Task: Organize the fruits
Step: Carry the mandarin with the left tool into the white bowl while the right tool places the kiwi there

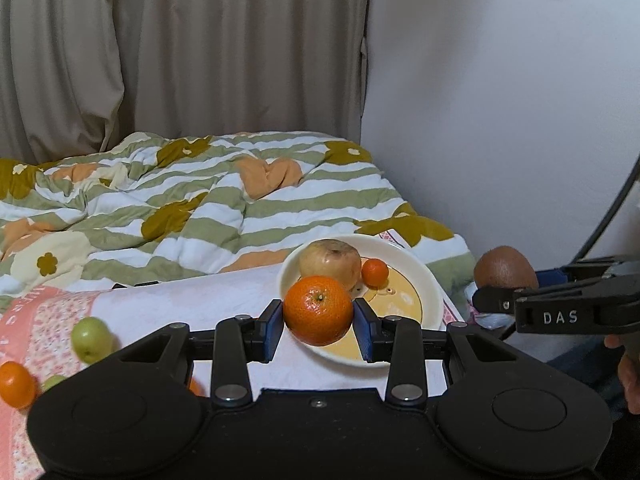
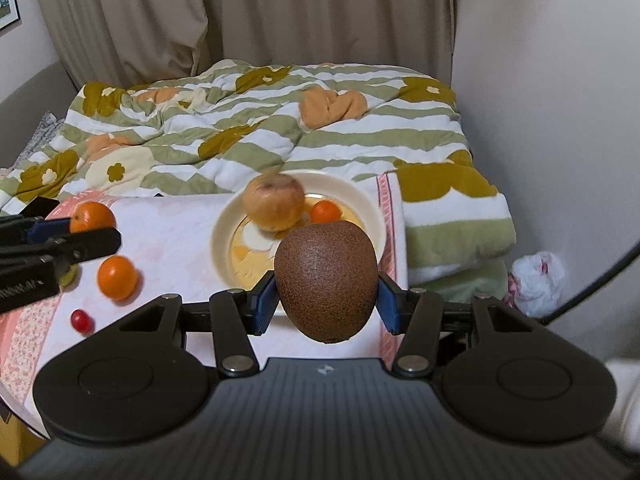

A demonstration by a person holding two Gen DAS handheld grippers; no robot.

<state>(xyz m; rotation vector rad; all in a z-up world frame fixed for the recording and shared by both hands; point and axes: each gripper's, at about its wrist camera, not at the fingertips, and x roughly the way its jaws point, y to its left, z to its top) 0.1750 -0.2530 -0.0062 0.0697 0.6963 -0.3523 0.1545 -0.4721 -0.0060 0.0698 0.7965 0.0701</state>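
Plate, ctr of right-wrist frame: held 2 items already, a yellowish apple and a sm. tangerine. In transit: left gripper clamped on a lg. orange at lower ctr of its frame, right gripper clamped on a brown kiwi, both poised near the plate's front rim, neither yet set down. Left to collect, by my reading: orange and red cherry-like fruit at lower left, plus green fruit and another sm. orange on the cloth, so roughly half done.
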